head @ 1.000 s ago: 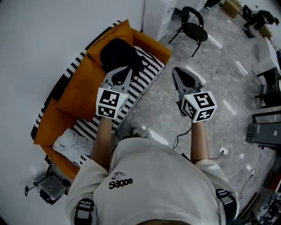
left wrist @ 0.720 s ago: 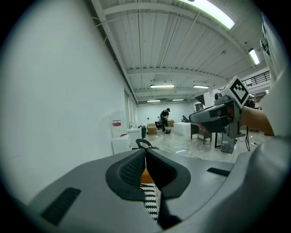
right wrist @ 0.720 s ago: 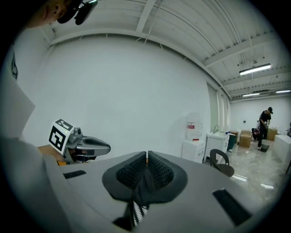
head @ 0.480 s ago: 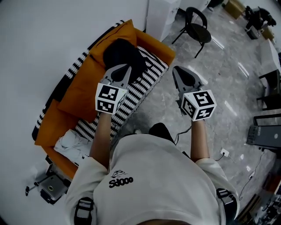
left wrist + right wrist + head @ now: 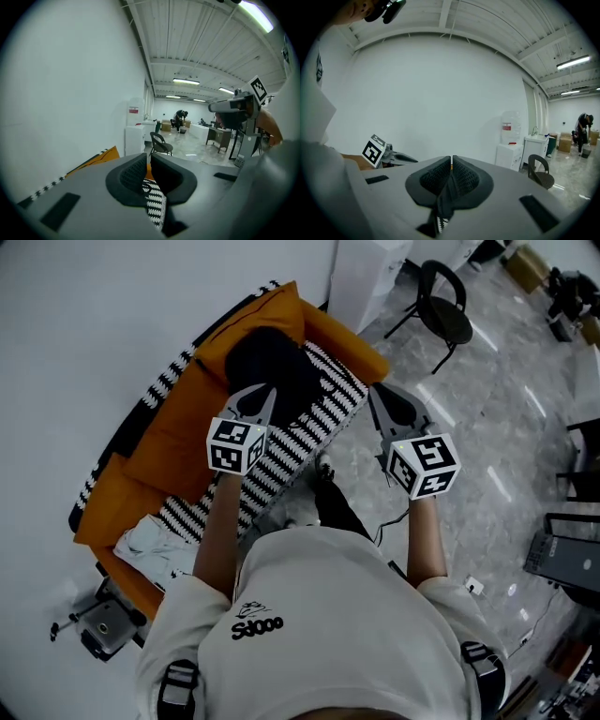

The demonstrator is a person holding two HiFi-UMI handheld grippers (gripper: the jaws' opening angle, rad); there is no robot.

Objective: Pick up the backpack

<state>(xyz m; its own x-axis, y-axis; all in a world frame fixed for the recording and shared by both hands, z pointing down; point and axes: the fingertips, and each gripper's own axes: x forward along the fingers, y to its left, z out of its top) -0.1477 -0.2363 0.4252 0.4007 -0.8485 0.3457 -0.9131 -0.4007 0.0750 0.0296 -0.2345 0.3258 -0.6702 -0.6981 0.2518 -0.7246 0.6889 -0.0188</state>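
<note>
Head view: the soft black fabric backpack [image 5: 267,367] lies on the orange sofa [image 5: 169,442] with its black-and-white striped cover; left gripper [image 5: 255,397] hovers just beside it; right gripper [image 5: 386,401] is over the grey floor [image 5: 469,456].
Left gripper view: jaws closed together, nothing held.
Right gripper view: jaws closed together, nothing held.

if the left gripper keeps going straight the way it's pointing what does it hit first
Most likely the black backpack on the sofa: in the head view the left gripper, jaws shut, points right at its near edge. Depth is unclear, so the line might pass just over it.
</note>
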